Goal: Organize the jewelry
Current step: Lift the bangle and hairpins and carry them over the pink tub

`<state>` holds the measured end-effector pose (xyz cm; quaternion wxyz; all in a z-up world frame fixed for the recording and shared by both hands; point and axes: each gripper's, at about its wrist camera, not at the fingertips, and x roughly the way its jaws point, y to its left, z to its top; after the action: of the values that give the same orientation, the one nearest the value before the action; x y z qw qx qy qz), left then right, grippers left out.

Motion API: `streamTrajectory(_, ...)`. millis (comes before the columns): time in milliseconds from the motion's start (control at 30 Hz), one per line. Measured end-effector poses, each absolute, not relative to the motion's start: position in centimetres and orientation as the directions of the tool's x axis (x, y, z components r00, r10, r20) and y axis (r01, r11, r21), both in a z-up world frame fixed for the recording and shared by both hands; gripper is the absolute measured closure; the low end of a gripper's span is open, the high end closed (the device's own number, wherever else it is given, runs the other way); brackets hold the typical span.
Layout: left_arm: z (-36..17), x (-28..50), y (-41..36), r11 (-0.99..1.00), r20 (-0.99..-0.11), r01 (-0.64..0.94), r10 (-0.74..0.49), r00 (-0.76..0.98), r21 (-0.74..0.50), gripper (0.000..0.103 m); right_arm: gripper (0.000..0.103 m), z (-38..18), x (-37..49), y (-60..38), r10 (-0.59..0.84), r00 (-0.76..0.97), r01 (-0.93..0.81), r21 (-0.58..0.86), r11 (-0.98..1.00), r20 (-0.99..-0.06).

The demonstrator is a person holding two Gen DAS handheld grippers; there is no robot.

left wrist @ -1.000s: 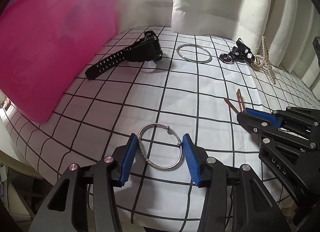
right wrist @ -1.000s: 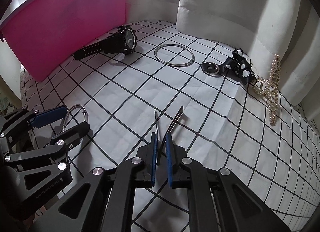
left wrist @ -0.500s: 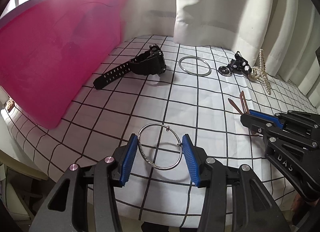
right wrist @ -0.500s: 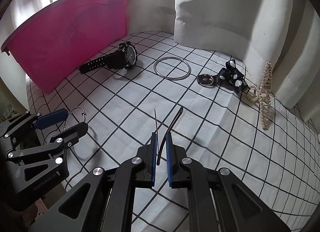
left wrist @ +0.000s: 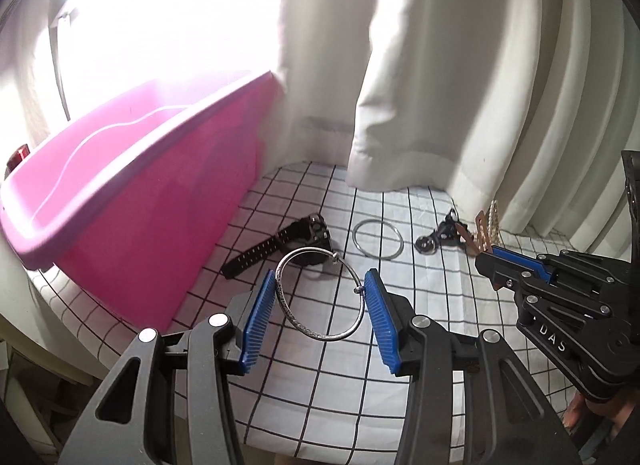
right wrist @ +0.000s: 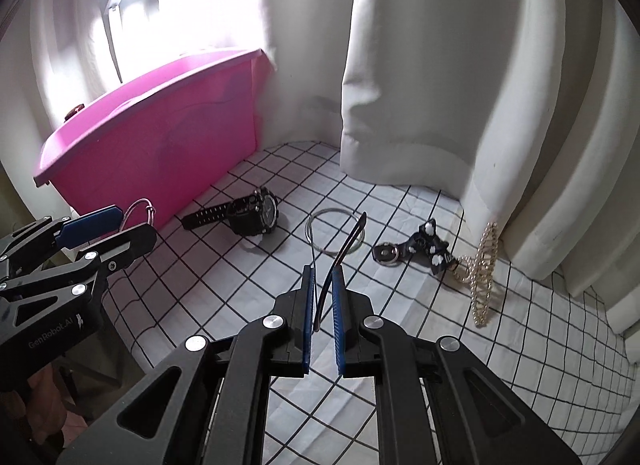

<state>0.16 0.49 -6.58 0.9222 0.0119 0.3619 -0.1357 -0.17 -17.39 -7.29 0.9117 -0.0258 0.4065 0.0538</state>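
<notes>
My left gripper (left wrist: 320,285) is shut on a silver bangle (left wrist: 286,307), its blue pads pressing the ring's two sides, and holds it in the air above the checked cloth (left wrist: 436,317). My right gripper (right wrist: 323,277) is shut on a thin two-pronged hair clip (right wrist: 352,237), which looks copper-coloured in the left wrist view (left wrist: 480,235). A pink bin (left wrist: 140,193) stands at the left, open at the top. On the cloth lie a black watch (right wrist: 248,213), a plain silver ring bangle (right wrist: 336,212), a black bow clip (right wrist: 430,245) and a pearl clip (right wrist: 484,265).
White curtains (right wrist: 420,85) hang along the back and right, touching the cloth. A bright window sits behind the bin. The cloth's front edge drops off just below both grippers. The right gripper (left wrist: 516,261) is close beside the left one.
Both grippers have risen well above the cloth, the left carrying the bangle and the right the hair clip. The bin's rim and more curtain have come into view.
</notes>
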Motion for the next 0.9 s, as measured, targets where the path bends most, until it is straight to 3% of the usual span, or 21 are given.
streamTrajectory(433, 2.1, 1.1, 3.9, 0.971, -0.523, 0.226, -0.23, 0.821, -0.073, 0.058, 0.094, 1.4, 2.2, -13.9, 0.15, 0.784, -0.198, -0.013, 0.98, -0.603)
streamTrajectory(900, 6.6, 4.6, 12.6, 0.999, -0.441, 0.03, -0.035, 0.897, -0.019, 0.058, 0.094, 5.8, 9.4, -3.9, 0.334, 0.777, -0.39, 0.008, 0.921, -0.534)
